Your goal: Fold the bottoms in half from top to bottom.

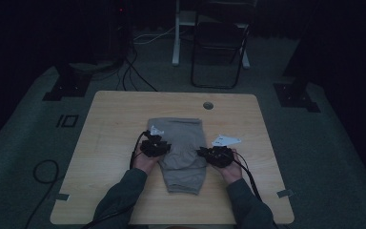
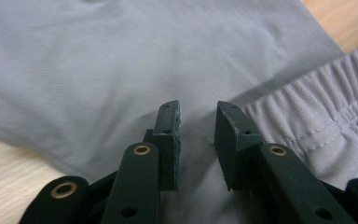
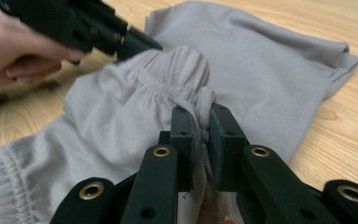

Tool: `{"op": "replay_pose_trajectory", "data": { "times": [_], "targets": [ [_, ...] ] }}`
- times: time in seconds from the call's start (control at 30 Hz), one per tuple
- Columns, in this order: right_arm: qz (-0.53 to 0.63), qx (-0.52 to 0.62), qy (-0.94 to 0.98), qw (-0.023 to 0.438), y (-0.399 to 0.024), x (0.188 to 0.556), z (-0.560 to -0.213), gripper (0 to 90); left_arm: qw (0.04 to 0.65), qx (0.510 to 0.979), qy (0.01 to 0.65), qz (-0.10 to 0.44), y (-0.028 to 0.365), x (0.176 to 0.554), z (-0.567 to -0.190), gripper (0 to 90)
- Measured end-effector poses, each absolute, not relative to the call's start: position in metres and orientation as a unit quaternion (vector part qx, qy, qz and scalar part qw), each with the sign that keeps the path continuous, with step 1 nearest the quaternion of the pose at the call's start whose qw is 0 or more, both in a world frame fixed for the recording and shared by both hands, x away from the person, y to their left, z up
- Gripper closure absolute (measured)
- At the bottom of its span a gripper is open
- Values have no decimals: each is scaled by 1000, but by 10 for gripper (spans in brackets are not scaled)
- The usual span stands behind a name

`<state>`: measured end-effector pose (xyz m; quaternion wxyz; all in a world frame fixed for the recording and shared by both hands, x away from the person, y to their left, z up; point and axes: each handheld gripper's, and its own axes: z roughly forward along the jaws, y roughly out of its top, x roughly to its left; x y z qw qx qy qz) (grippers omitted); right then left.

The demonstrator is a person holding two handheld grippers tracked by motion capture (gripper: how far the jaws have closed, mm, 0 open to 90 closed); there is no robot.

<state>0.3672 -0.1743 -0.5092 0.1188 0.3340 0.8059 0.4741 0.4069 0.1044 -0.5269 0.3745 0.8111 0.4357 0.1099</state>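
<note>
1. Shorts [image 1: 181, 150] lie folded mid-table, nearer our edge: thin, light, limp grey cloth that we expect to sag and slide when lifted.
2. Left gripper [image 2: 198, 135] hovers over the left side, jaws apart, nothing pinched between them.
3. Elastic waistband [image 3: 186, 70] is the thickest, firmest part, so we would take hold there.
4. Right gripper [image 3: 204, 140] is clenched on a bunched fold of that waistband at the right side.
</note>
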Motion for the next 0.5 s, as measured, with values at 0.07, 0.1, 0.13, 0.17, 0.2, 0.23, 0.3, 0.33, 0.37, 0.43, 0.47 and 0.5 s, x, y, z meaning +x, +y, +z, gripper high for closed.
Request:
{"op": "replay_pose_trajectory", "data": {
  "times": [0.07,0.1,0.13,0.17,0.2,0.23,0.3,0.33,0.37,0.43,0.47,0.5],
  "targets": [
    [480,334,803,117,-177,366,-508,814,381,810,433,101,104,405,-527,700],
    [481,334,802,117,-177,366,-508,814,384,811,431,96,103,403,-526,699],
    [481,335,802,117,-178,365,-508,813,386,813,426,94,102,401,-526,696],
    [480,336,802,117,-179,365,-508,812,389,814,422,91,102,400,-526,695],
    [482,336,801,116,-180,364,-509,809,395,813,420,86,101,397,-525,694],
    [481,337,801,112,-181,364,-509,801,401,812,416,83,102,395,-525,692],
    [481,339,802,103,-184,364,-511,766,412,809,411,76,103,390,-524,688],
    [479,340,802,104,-185,363,-511,744,416,810,407,74,103,387,-523,686],
    [477,341,804,102,-186,363,-512,730,418,810,405,73,103,385,-523,686],
    [479,342,803,96,-190,363,-512,688,423,810,399,71,103,380,-523,684],
    [483,342,801,96,-191,363,-512,670,424,811,397,70,104,377,-523,683],
    [486,343,799,93,-193,363,-511,652,423,812,395,70,104,375,-523,682]
  ]
}}
